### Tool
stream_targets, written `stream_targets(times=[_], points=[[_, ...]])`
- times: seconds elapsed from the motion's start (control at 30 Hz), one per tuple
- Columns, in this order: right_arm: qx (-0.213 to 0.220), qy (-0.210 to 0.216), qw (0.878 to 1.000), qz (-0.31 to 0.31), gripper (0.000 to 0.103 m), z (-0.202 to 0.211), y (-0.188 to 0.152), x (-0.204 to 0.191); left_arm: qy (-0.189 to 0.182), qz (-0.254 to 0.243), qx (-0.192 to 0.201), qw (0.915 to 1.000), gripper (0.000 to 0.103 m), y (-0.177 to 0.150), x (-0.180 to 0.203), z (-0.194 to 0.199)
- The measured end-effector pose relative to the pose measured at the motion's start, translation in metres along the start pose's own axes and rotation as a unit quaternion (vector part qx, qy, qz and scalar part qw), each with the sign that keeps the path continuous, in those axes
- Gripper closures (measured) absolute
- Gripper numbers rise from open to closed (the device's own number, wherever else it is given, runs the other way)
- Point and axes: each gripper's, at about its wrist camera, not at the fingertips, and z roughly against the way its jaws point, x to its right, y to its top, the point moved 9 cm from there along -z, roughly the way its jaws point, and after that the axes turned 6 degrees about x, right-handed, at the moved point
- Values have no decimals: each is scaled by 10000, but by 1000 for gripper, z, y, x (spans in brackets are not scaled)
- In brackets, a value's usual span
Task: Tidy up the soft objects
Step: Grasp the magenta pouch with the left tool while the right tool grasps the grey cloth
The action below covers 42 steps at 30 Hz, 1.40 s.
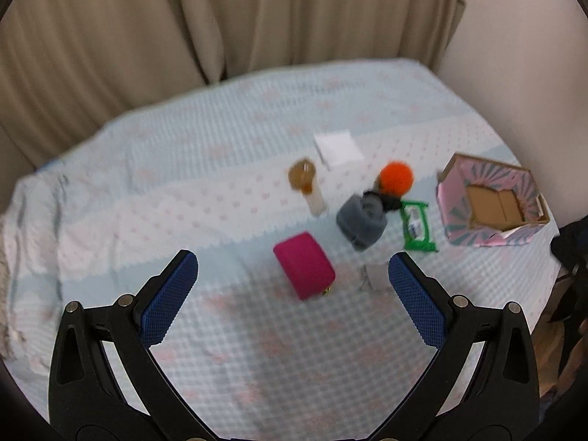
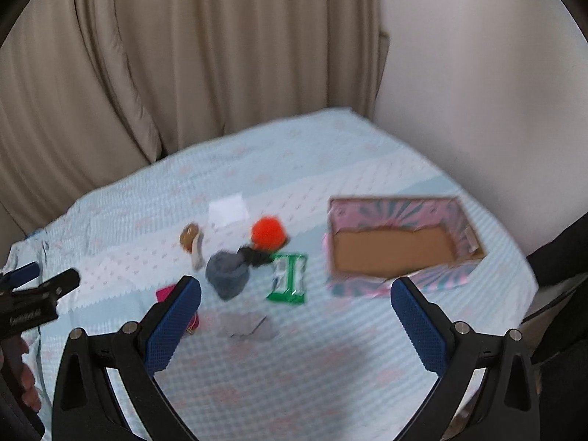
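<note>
Soft objects lie on a pale blue bedspread [image 1: 220,349]: a magenta pouch [image 1: 303,270], a grey rolled cloth [image 1: 362,225], an orange pompom [image 1: 395,177] with a black piece beside it, a brown plush item [image 1: 302,176], a green wipes pack [image 1: 418,226], a white folded cloth [image 1: 338,148] and a small grey piece [image 1: 375,275]. An open pink patterned box [image 1: 492,202] stands at the right; its floor is bare in the right wrist view [image 2: 393,250]. My left gripper [image 1: 292,275] is open above the bed, near the pouch. My right gripper [image 2: 296,301] is open above the bed, short of the wipes pack [image 2: 288,281].
Beige curtains [image 1: 183,18] hang behind the bed and a white wall [image 2: 477,92] stands at the right. The left gripper's body [image 2: 33,305] shows at the left edge of the right wrist view. Dark clothing [image 1: 569,250] lies past the bed's right edge.
</note>
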Motion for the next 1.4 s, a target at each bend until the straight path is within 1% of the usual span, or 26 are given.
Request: stream_targets(times=[0.13,0.33,0.43,0.6,0.7,0.83,0.93,0.97,1.07,1.13,1.17,1.2,1.27,1.3,1.33,1.37,1.4], points=[[-347,117,9992,-151,0,-52,-36,-19,-142,143,-378,9991,0,-19,-2,-55],[-685,47,9976,73,0,-123,-83,-39,-313,545,-884,9941,0,-49,2,-139],[-807,82,9965,204,0,-155,-102,-51,-365,681,-1058,9914,1,-62,6,-175],[-1005,209,9941,352,0,-197,-134,-70,-346,756,-1311,9879,1,-83,11,-222],[-1089,232,9930,391,0,-217,-151,-77,-316,816,-1451,9855,3,-97,12,-241],[-1175,260,9919,409,0,-236,-165,-82,-295,898,-1591,9827,6,-112,13,-258],[-1254,310,9904,497,11,-246,-172,-86,-215,863,-1534,9842,7,-113,15,-263],[-1307,343,9895,509,17,-249,-175,-87,-196,829,-1514,9848,10,-112,16,-264],[-1344,418,9889,472,24,-253,-179,-90,-232,795,-1460,9858,23,-106,20,-263],[-1309,443,9893,469,31,-252,-178,-91,-253,806,-1453,9858,26,-103,21,-264],[-1299,439,9894,475,36,-252,-177,-92,-265,821,-1451,9856,29,-103,21,-264],[-1287,440,9896,471,39,-251,-176,-93,-286,847,-1441,9855,32,-103,20,-263],[-1278,453,9897,454,49,-251,-175,-94,-340,871,-1407,9856,37,-103,19,-260],[-1275,459,9897,452,52,-251,-174,-95,-359,850,-1397,9859,40,-103,19,-259],[-1280,487,9896,446,60,-251,-174,-96,-374,826,-1393,9861,42,-103,19,-258],[-1298,558,9890,433,72,-251,-173,-98,-390,804,-1386,9863,45,-103,19,-256],[-1310,619,9885,426,75,-250,-173,-98,-402,790,-1377,9865,48,-103,18,-254]])
